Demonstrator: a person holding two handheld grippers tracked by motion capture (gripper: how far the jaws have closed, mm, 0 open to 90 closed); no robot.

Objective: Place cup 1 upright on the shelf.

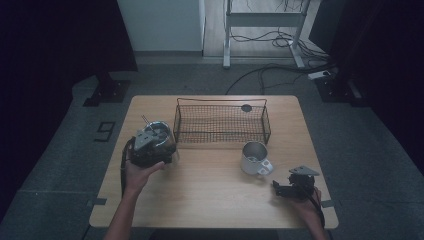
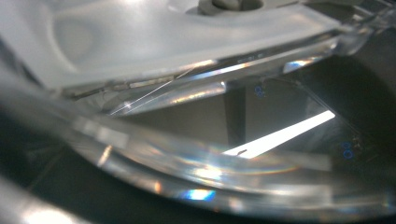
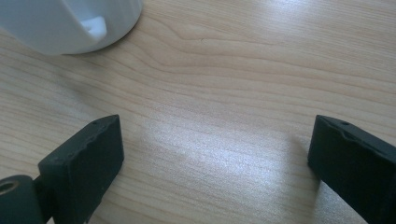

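Where the forearms come in over the near edge of the wooden table (image 1: 210,200): right hand (image 1: 311,204) low at the right corner, right gripper (image 1: 276,188) down close to the tabletop and pointing left. Jaws wide apart in the right gripper view (image 3: 215,158), bare wood grain between them, nothing held, nothing touched. Just ahead of those jaws, a pale mug (image 1: 254,157) standing upright, handle turned toward the gripper, near it but apart; its lower wall at the top left of the right gripper view (image 3: 70,23).

Farther in on the left side: left hand (image 1: 142,170) wrapped around the left gripper (image 1: 154,144), pushed up against a clear glass jar (image 1: 161,132) close to the left end of the basket. Seen from very close in the left gripper view, curved clear wall (image 2: 196,154) under a frosted lid (image 2: 140,37). Jaws hidden behind glass and glare; cannot tell whether clamped on the jar or merely set around it.

Beyond both, across the far middle of the table: a dark wire basket (image 1: 222,131), long side toward the person, a small dark round disc (image 1: 246,107) near its back rim.
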